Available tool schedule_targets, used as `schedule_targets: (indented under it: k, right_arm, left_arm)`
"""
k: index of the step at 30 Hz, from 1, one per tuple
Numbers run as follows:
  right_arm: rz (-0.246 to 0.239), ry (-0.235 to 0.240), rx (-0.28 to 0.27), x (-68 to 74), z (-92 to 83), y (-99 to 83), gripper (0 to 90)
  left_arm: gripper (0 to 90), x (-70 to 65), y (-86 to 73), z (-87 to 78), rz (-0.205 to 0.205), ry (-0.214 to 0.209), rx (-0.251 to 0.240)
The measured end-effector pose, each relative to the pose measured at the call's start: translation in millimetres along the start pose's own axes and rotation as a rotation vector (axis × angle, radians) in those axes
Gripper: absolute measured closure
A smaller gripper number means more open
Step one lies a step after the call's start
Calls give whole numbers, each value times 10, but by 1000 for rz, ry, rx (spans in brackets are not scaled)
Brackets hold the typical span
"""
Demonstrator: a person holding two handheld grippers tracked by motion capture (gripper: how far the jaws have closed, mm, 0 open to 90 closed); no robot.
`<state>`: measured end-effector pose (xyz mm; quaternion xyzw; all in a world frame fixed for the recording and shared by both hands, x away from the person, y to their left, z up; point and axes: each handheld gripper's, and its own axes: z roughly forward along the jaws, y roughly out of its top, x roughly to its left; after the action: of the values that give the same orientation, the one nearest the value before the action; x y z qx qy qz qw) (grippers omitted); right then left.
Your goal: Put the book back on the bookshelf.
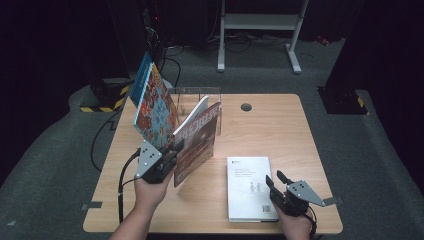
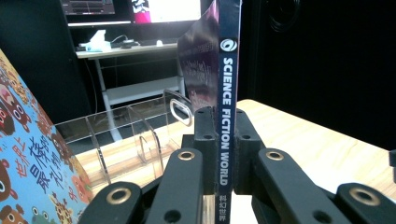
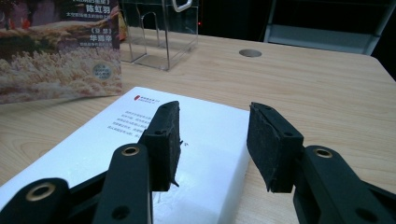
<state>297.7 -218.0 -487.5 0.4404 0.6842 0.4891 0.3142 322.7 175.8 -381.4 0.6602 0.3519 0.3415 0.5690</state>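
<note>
My left gripper (image 1: 175, 150) is shut on the spine edge of a dark magazine (image 1: 197, 142), holding it upright on the table. In the left gripper view the pads pinch its blue spine (image 2: 227, 93), lettered "Science Fiction World". A white book (image 1: 250, 187) lies flat near the table's front right. My right gripper (image 1: 276, 180) hovers at its near right corner. In the right gripper view its jaws (image 3: 215, 135) stand apart over the white cover (image 3: 140, 135), gripping nothing.
A colourful picture book (image 1: 152, 107) leans at the left beside a clear acrylic book rack (image 1: 195, 95) at the table's back. The wooden table (image 1: 280, 130) has a round cable hole (image 1: 246, 107). A white desk frame stands on the floor beyond.
</note>
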Motion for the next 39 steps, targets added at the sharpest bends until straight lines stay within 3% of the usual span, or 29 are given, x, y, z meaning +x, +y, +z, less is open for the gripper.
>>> schedule_targets:
  k: [13, 20, 32, 39]
  right_arm:
    - [5, 5, 21, -10, 2, -22, 517]
    - [3, 7, 20, 2, -3, -20, 521]
    - [11, 10, 12, -8, -12, -19, 529]
    - [14, 14, 12, -11, -15, -16, 529]
  left_arm:
    - [842, 148, 48, 59, -29, 39, -2]
    - [842, 228, 103, 66, -39, 84, -11]
    - [842, 349, 238, 164, -15, 173, -10]
    - [842, 379, 256, 297, -7, 192, -4]
